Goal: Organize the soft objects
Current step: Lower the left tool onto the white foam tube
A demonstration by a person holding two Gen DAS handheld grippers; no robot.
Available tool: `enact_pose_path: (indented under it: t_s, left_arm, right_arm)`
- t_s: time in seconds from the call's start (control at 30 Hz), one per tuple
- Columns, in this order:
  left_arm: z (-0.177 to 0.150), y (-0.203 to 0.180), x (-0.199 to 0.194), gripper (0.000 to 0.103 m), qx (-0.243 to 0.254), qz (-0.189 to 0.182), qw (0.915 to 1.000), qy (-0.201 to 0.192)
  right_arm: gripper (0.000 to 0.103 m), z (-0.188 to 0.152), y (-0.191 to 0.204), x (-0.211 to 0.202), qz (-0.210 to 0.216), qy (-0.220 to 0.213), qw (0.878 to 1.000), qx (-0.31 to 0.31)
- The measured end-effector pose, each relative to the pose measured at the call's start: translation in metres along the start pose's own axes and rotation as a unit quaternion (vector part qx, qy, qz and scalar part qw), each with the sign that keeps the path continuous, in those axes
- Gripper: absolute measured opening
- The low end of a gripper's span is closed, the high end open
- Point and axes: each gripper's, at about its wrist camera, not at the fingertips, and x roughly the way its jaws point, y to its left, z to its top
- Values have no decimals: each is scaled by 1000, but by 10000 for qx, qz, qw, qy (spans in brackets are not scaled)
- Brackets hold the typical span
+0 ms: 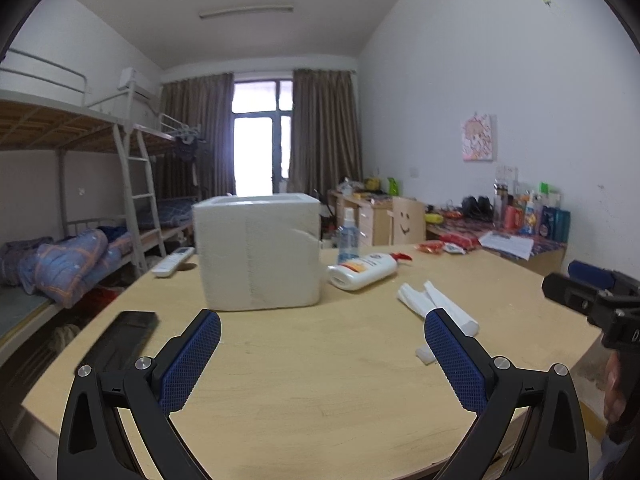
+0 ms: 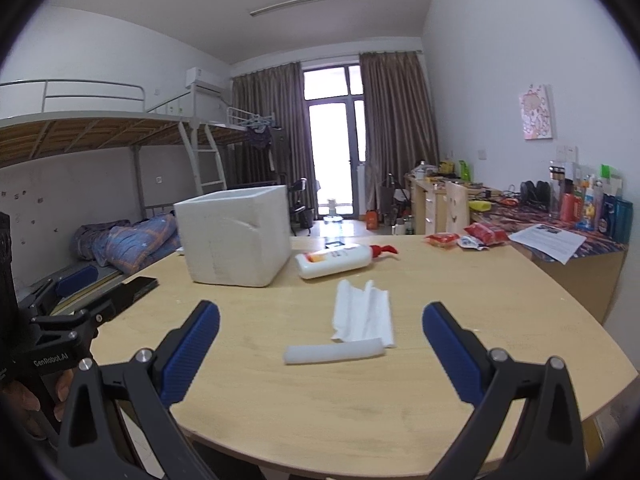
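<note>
A white foam box (image 2: 234, 238) stood open-topped toward the far left of the round wooden table (image 2: 460, 320), with one white lotion bottle (image 2: 338, 260) lying on its side just to its right, its red pump (image 2: 384, 251) pointing right. In the left wrist view a clear spray bottle (image 1: 347, 236) stood upright behind the lotion bottle, and a white remote (image 1: 173, 262) lay at the table's far left edge. A black flat device (image 2: 134, 286) rested near the left rim. Two red snack packets (image 2: 442, 239) and a third, paler one lay at the far right edge, well apart from the rest.

Two soft white items lay in open tabletop ahead of the right gripper (image 2: 320, 344): one crumpled tissue sheet (image 2: 362, 312), its long axis running away from the camera, and one foam tube (image 2: 334, 352) lying crosswise, left to right, touching the tissue's near end. Nothing stood between that gripper and the pair.

The right gripper's jaws were spread wide and held nothing, its blue pads (image 2: 190, 354) hovering above the table on either side of the tube. The left gripper (image 1: 322, 354) was likewise wide open and empty, facing the foam box, with the tissue and tube just beyond its right finger.
</note>
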Motion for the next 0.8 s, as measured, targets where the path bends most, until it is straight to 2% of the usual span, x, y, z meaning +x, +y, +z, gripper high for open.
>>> enact_pose_path:
  t_s: [0.17,0.3,0.5,0.6,0.67,0.8]
  left_arm:
    - [3,-13,23,102,196,-279,9991,252]
    - [3,-21,39,102,356,-407,9976,427]
    - [0,-39,64,102,604,-800,9926,693]
    - [0,-51,76,102,810,-1218,9851,905]
    - [0,-57,86,102,932,-1571,9770,1104]
    - [3,-66,110,100,968,-1804,9677,1469]
  right_arm:
    - [103,-2,-22,10,-212,154,9994,205]
    - [103,-3,-31,22,-264,322,9988,241]
    - [103,-3,-44,34,-266,438,9982,306]
    - [103,-3,-55,37,-256,482,9976,437]
    - [103,-4,-62,41,-264,547,9966,565]
    - [103,-8,-70,49,-168,661,9954,678]
